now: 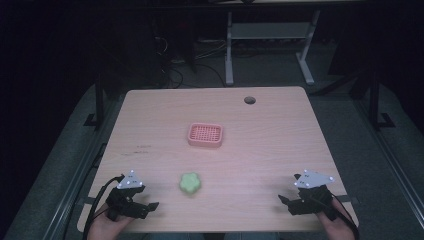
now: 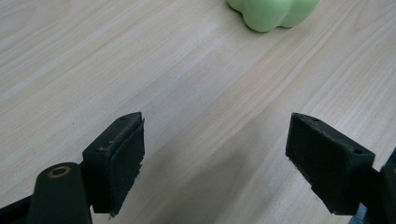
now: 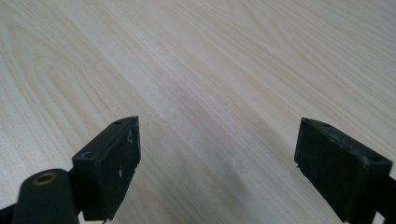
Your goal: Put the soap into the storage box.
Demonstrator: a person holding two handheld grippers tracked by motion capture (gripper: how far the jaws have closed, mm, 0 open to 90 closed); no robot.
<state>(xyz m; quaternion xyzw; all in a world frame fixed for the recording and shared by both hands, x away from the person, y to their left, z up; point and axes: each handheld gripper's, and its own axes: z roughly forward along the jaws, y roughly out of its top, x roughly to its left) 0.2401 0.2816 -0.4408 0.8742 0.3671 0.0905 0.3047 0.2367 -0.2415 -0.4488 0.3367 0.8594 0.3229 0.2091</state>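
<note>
Here, green flower-shaped toy [image 1: 190,183]: one, lying flat on the wooden table [image 1: 280,135] near the front edge, left of the middle; in the left gripper view its lobed underside shows at the top edge [image 2: 273,11], ahead of the jaws and apart from them.
Count of things on the table: one green toy, one pink basket, two grippers.
Pink basket [image 1: 205,135]: one, a small rectangular tray with a perforated floor, sitting around the table's middle, beyond the green toy and well apart from it.
Left gripper [image 1: 150,205]: one, held in the person's left hand [image 1: 107,227] at the front left corner; in the left gripper view [image 2: 215,158] its jaws stand wide apart with bare wood between them, gripping nothing and touching nothing; the green toy is near it, off to its right.
Right gripper [image 1: 281,200]: one, held in the person's right hand [image 1: 335,227] at the front right corner; in the right gripper view [image 3: 217,161] its jaws are spread wide over bare tabletop, holding nothing; well apart from the toy.
Table hole [image 1: 249,100]: one round dark cable opening near the far edge.
</note>
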